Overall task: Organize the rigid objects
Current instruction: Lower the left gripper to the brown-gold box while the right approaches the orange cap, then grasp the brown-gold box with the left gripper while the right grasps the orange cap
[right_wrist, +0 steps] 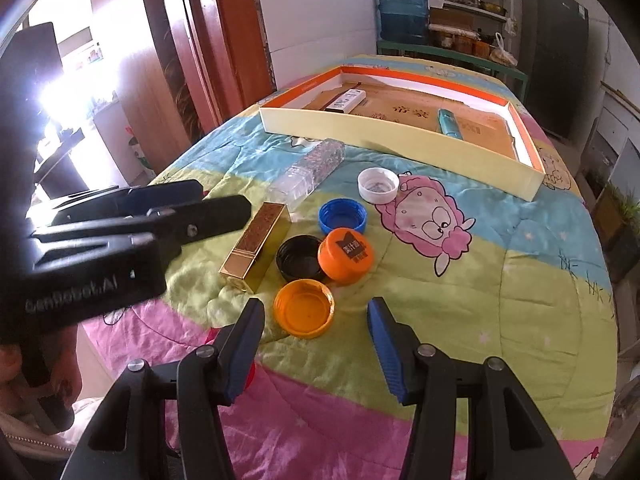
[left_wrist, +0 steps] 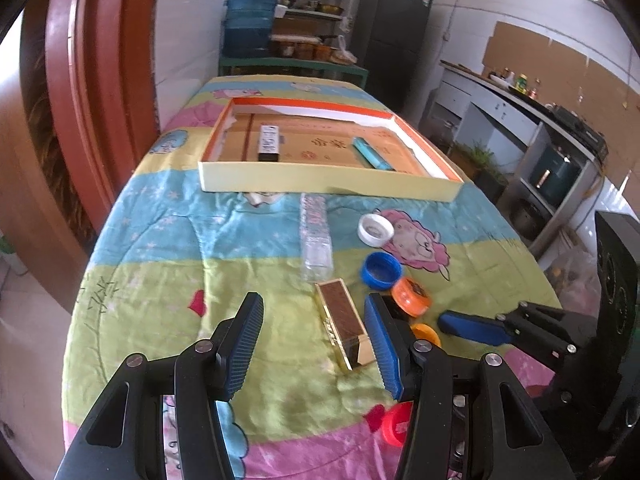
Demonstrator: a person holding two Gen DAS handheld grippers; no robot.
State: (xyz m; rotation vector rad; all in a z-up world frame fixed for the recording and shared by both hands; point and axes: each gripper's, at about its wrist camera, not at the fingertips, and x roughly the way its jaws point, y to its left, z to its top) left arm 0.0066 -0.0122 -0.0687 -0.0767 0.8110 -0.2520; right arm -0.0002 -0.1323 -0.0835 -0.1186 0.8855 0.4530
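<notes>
Left wrist view: your left gripper [left_wrist: 314, 344] is spread wide, holding nothing; gold box [left_wrist: 341, 325] lies on the cloth between its fingers, nearer the right one. Clear bottle [left_wrist: 316, 240] just ahead, tray [left_wrist: 320, 178] farther ahead.

Right wrist view: your right gripper [right_wrist: 316, 338] is wide too, empty; amber cap [right_wrist: 304, 309] sits between the fingertips. Orange cap [right_wrist: 346, 255], black cap [right_wrist: 298, 258], blue cap [right_wrist: 343, 216], white cap [right_wrist: 378, 185] ahead.
</notes>
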